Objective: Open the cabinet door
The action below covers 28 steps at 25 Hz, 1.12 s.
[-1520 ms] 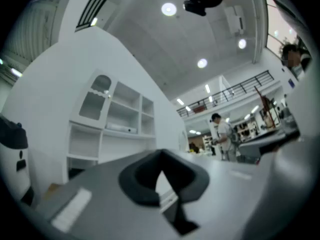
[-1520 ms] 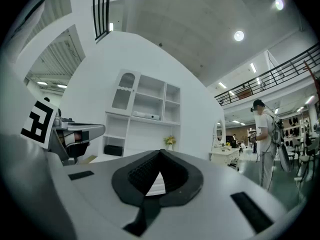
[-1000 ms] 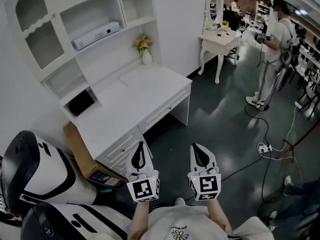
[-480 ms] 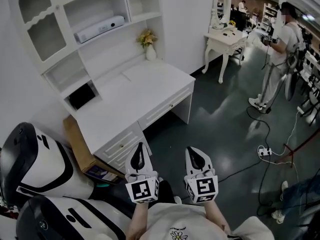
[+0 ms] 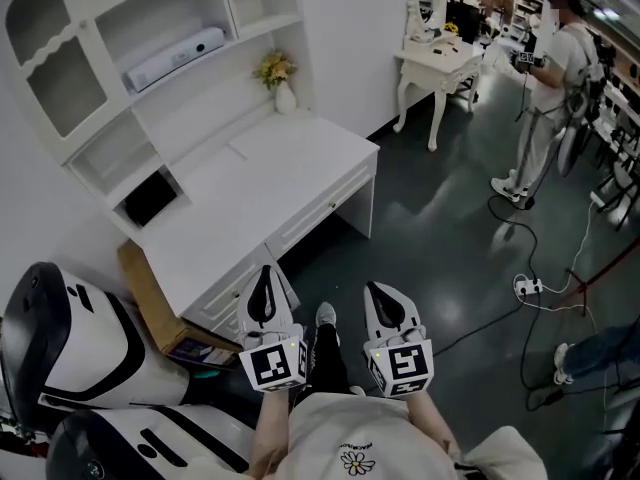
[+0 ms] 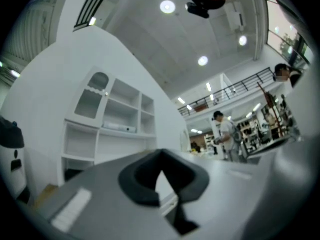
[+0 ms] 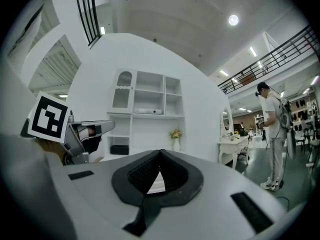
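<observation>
A white desk (image 5: 270, 183) with a shelf unit stands against the wall ahead and to the left. The unit's arched cabinet door (image 5: 35, 23) is at its top left, also seen in the left gripper view as the arched door (image 6: 92, 96) and in the right gripper view as the arched door (image 7: 123, 91). My left gripper (image 5: 264, 273) hangs just off the desk's near corner, shut and empty. My right gripper (image 5: 378, 290) is beside it over the dark floor, shut and empty too. Both point towards the shelf unit from a distance: left gripper (image 6: 161, 154), right gripper (image 7: 161, 154).
A white device (image 5: 178, 58) lies on a shelf and a flower vase (image 5: 284, 93) stands on the desk. A cardboard box (image 5: 150, 298) and white-and-black machines (image 5: 70, 348) crowd the desk's left end. A person (image 5: 545, 88), a dressing table (image 5: 440, 63) and a floor power strip (image 5: 527, 288) are right.
Both grippers have shifted a little towards the desk, and the desk sits further left in the head view. A shoe now shows on the floor between the grippers.
</observation>
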Tool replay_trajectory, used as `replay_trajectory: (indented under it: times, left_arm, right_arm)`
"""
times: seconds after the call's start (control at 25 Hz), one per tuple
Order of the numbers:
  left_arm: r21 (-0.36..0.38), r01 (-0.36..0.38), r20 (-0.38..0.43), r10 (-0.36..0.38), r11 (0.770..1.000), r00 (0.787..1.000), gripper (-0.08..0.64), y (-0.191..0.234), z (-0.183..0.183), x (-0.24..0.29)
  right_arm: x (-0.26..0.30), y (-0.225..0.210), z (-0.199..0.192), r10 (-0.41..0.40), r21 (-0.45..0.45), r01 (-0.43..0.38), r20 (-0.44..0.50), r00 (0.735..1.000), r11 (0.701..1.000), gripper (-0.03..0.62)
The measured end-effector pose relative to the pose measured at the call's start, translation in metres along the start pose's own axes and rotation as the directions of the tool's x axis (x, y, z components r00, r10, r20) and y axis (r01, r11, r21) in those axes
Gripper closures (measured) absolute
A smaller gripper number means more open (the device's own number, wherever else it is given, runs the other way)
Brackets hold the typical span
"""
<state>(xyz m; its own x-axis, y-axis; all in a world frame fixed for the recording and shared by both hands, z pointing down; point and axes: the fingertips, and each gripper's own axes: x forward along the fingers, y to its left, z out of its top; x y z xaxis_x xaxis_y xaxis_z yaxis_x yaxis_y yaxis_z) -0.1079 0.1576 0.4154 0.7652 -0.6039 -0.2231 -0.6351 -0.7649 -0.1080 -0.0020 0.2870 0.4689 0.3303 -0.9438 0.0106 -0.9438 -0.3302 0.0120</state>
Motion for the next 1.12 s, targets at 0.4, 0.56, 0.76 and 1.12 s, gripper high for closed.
replay_trajectory:
  times: [0.4,0.56,0.76,1.12]
  left_arm:
    - [-0.004,0.067,0.016,-0.067,0.998,0.998,0.554,-0.002,-0.023,0.080]
    - [-0.022,0.061,0.009,-0.061,0.998,0.998,0.554,0.010,-0.032,0.118]
    - [-0.031,0.040,0.011,-0.040,0.999,0.999,0.554,0.042,-0.047,0.170]
    - [-0.014,0.034,0.048,-0.033,0.999,0.998,0.554,0.105,-0.039,0.298]
  right_arm:
    - [0.058,-0.027,0.001,-0.031,-0.034,0.031,0.000,1.000,0.999,0.594]
    - [0.102,-0.035,0.001,-0.014,-0.035,0.014,-0.014,1.000,0.999,0.593]
    - [0.179,-0.037,0.001,0.020,-0.039,-0.021,-0.035,0.999,0.999,0.594]
    - [0.316,-0.049,0.039,0.045,-0.040,-0.046,-0.007,0.999,0.998,0.593]
